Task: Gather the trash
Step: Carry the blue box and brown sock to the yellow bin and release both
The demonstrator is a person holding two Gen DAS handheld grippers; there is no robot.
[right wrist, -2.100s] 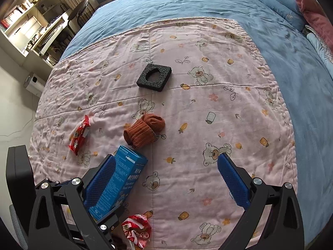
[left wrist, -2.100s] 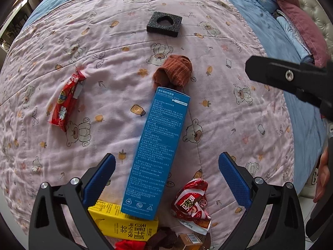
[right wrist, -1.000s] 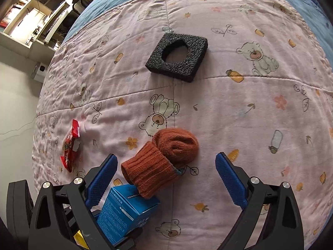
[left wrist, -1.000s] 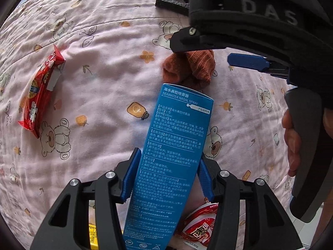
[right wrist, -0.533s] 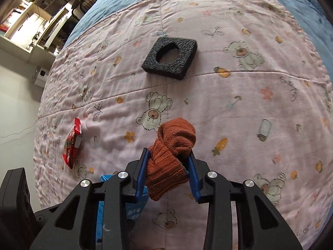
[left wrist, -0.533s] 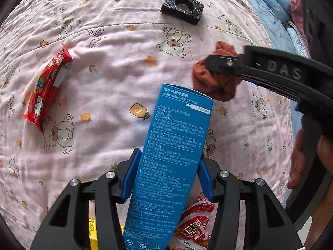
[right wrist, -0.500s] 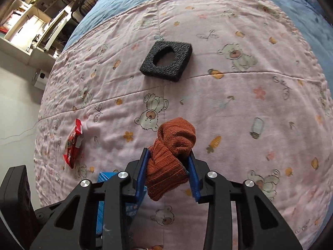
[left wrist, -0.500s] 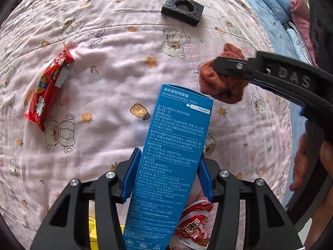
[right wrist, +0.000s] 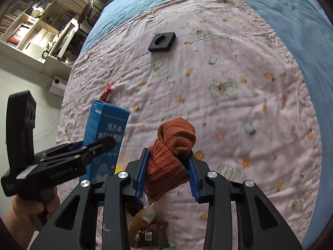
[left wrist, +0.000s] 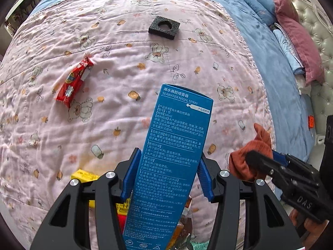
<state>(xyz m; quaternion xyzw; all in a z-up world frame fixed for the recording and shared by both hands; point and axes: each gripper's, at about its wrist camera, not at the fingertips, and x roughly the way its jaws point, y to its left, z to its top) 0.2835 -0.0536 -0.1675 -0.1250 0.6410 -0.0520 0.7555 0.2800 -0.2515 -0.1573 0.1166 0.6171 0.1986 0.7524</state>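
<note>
My left gripper [left wrist: 166, 177] is shut on a tall blue nasal-spray box [left wrist: 177, 145] and holds it above the pink quilt [left wrist: 124, 62]. The box also shows in the right wrist view [right wrist: 104, 133]. My right gripper [right wrist: 167, 173] is shut on a rolled rust-orange sock [right wrist: 172, 152], lifted off the quilt; the sock shows at right in the left wrist view [left wrist: 249, 156]. A red snack wrapper [left wrist: 73, 81] and a black foam square [left wrist: 164, 27] lie on the quilt farther away. A yellow box [left wrist: 85, 176] lies under the left gripper.
More wrappers and small packets [right wrist: 149, 227] lie near the bed's front edge below both grippers. Blue sheet [left wrist: 270, 62] and pillows [left wrist: 295, 33] are at the right. Shelves and a desk [right wrist: 37, 33] stand beyond the bed's left side.
Both grippers have pulled back and up with their loads. The sock has moved from mid-quilt toward the right front edge. The blue box stays gripped.
</note>
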